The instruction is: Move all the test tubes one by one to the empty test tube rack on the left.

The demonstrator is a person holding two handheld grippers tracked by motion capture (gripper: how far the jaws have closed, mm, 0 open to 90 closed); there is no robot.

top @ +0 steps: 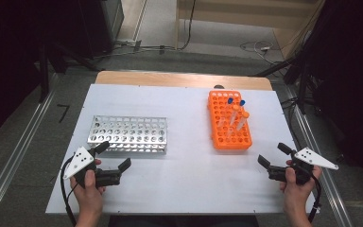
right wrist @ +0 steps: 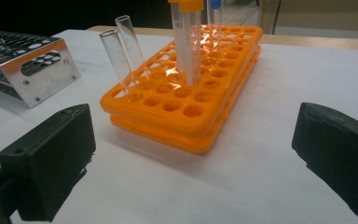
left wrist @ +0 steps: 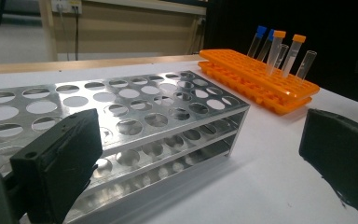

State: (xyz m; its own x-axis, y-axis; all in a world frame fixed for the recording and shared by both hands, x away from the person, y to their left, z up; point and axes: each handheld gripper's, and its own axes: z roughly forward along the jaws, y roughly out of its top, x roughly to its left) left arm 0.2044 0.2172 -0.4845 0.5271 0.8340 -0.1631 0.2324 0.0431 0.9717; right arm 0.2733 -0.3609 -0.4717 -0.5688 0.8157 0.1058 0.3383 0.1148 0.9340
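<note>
Orange plastic rack [top: 229,120] at right of white table [top: 179,189], holding capped tubes [top: 236,116] and two uncapped clear tubes [right wrist: 121,51] toward its near end, all leaning slightly. Metal rack [top: 130,135], its holes vacant, at left, well apart from orange rack.

Right gripper [top: 273,160]: jaws spread wide, nothing between them, hovering near the orange rack's near right corner, not touching. Left gripper [top: 116,156]: jaws likewise wide apart and unloaded, just beside the metal rack's near edge.

Probable step in hand: approach to a tube for transfer to the metal rack.

Recommended procedure:
- Bring right gripper level with the upper part of one tube, above the rack's top plate.
- Select the nearest tube first; avoids brushing neighbours.
- Centre the tube between the pads before closing; match the tube's lean.
- Close gently: clear tubes likely smooth, slippery and breakable.
- Lift along the tube's own axis until clear of the holes; a sideways pull may drag the light orange rack.
- Steady the metal rack with left gripper if needed during insertion.
</note>
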